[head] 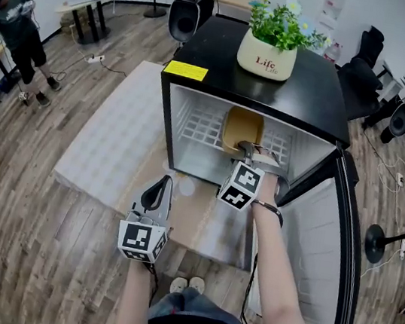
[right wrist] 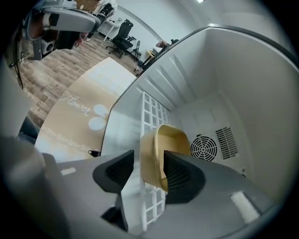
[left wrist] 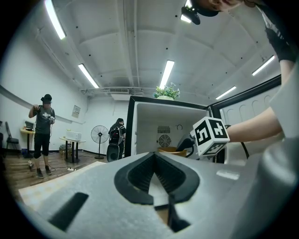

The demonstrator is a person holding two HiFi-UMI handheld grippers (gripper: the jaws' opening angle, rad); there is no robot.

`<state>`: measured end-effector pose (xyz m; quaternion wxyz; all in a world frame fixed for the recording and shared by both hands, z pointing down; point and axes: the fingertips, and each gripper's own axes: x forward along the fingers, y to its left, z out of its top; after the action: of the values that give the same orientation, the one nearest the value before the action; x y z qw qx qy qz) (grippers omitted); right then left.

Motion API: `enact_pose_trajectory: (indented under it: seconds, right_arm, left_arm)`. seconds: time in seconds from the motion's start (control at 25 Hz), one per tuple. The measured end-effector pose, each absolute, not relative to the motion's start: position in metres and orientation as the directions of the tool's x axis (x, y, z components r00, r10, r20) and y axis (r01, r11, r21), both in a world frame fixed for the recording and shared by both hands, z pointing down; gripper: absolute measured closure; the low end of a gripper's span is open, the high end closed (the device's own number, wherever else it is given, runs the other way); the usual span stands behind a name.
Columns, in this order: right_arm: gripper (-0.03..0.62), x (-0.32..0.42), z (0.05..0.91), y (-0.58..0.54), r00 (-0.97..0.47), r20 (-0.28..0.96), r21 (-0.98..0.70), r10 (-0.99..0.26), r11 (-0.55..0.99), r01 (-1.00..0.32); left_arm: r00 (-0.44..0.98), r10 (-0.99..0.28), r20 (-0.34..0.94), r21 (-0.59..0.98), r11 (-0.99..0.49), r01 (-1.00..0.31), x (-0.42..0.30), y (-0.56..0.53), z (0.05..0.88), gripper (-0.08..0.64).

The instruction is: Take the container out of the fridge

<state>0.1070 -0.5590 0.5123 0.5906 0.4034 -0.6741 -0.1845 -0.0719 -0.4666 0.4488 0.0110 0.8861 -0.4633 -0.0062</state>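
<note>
A tan plastic container (head: pixel 242 129) stands on the wire shelf (head: pixel 200 128) inside the open black mini fridge (head: pixel 220 53). My right gripper (head: pixel 248 151) reaches into the fridge. In the right gripper view its jaws straddle the near wall of the container (right wrist: pixel 156 149), one pad inside the tub and one outside. A thin gap still shows at the outer pad, so the right gripper (right wrist: pixel 148 170) is open. My left gripper (head: pixel 158 188) hangs shut and empty in front of the fridge, low over the floor mat. From the left gripper (left wrist: pixel 156 179) the container (left wrist: pixel 170 150) shows behind the right gripper's marker cube.
A flower pot (head: pixel 266 57) sits on top of the fridge. The fridge door (head: pixel 325 253) is swung open to the right of my arm. A pale mat (head: pixel 115 136) covers the wood floor. A person (head: pixel 18 29) stands far left; chairs and fans ring the room.
</note>
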Motion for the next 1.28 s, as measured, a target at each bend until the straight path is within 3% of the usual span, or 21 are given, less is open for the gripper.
enact_pose_trajectory:
  seconds: [0.28, 0.76, 1.28]
  right_arm:
    - [0.455, 0.106, 0.518, -0.563, 0.019, 0.669, 0.714, -0.743, 0.635, -0.294]
    - [0.564, 0.102, 0.518, -0.554, -0.029, 0.689, 0.671, -0.724, 0.653, -0.352]
    - [0.574, 0.089, 0.504, -0.519, -0.111, 0.656, 0.625, -0.746, 0.620, -0.473]
  left_arm:
    - [0.558, -0.830, 0.003, 0.027, -0.558, -0.830, -0.076, -0.468, 0.451, 0.555]
    - [0.557, -0.830, 0.003, 0.027, -0.557, -0.830, -0.073, -0.466, 0.451, 0.555]
    - [0.565, -0.825, -0.010, 0.015, -0.565, -0.825, -0.074, -0.445, 0.441, 0.555]
